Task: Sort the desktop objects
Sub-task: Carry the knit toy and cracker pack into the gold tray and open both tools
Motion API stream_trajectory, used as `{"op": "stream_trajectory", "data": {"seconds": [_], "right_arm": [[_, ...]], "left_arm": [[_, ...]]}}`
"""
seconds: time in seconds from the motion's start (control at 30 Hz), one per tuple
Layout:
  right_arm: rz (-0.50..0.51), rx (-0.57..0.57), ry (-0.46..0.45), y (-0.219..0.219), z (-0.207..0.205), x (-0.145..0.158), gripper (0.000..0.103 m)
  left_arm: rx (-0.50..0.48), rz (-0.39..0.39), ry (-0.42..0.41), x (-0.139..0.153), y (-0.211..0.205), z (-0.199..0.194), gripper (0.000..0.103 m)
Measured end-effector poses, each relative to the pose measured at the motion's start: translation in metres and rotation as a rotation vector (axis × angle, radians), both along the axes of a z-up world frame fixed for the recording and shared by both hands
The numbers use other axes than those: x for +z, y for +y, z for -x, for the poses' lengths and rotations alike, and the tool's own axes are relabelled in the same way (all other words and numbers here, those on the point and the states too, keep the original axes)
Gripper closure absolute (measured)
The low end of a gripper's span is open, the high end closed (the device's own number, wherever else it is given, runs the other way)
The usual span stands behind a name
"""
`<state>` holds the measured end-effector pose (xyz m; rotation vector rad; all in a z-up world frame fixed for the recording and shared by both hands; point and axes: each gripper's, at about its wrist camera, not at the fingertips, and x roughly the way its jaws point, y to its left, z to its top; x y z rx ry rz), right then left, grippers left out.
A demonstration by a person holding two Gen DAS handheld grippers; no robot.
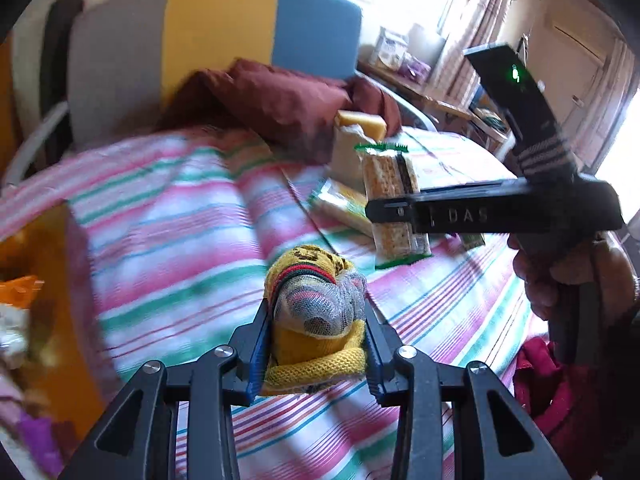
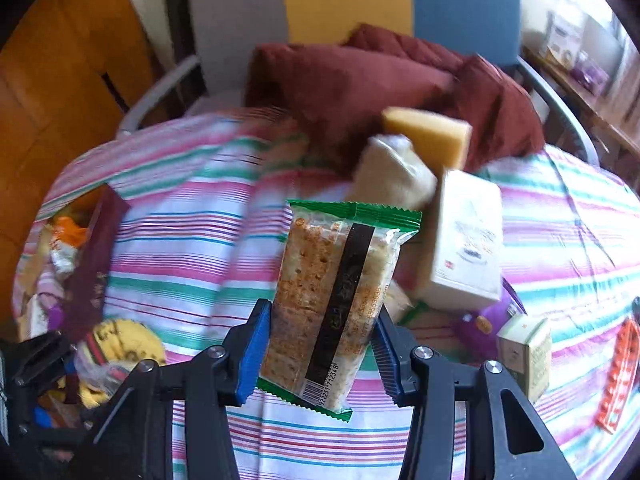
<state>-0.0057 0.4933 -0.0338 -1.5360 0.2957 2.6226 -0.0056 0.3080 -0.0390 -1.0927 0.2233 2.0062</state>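
Note:
My left gripper (image 1: 318, 338) is shut on a yellow knitted bundle (image 1: 312, 280) with a red and green band, partly wrapped in grey mesh, and holds it above the striped cloth (image 1: 180, 240). My right gripper (image 2: 320, 330) is shut on a cracker pack (image 2: 332, 300) in a clear wrapper with green ends and a black strip, held upright off the table. In the left wrist view the same cracker pack (image 1: 394, 200) hangs in the black right gripper (image 1: 400, 216), with a hand (image 1: 560, 280) on its handle. The yellow bundle (image 2: 120, 344) shows at the lower left of the right wrist view.
On the striped cloth lie a white box (image 2: 464, 240), a yellow sponge (image 2: 428, 136), a pale bagged item (image 2: 392, 176), a purple packet (image 2: 484, 324), a small box (image 2: 524, 352) and an orange strip (image 2: 616, 380). A dark red box (image 2: 92, 264) with snacks stands left. A maroon cushion (image 2: 340, 80) lies on the chair behind.

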Motion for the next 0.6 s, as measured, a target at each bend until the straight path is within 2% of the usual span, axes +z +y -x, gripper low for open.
{"op": "stream_trajectory", "data": {"seconds": [0.3,0.6], "right_arm": [[0.08,0.137,0.044,-0.057,0.003,0.014,0.054],[0.113,0.258,0.077,-0.138,0.015,0.035,0.054]], "left_arm": [[0.216,0.017,0.11,0.035,-0.084,0.012,0.063],[0.403,0.046,0.181,0.04,-0.155,0.027,0.063]]}}
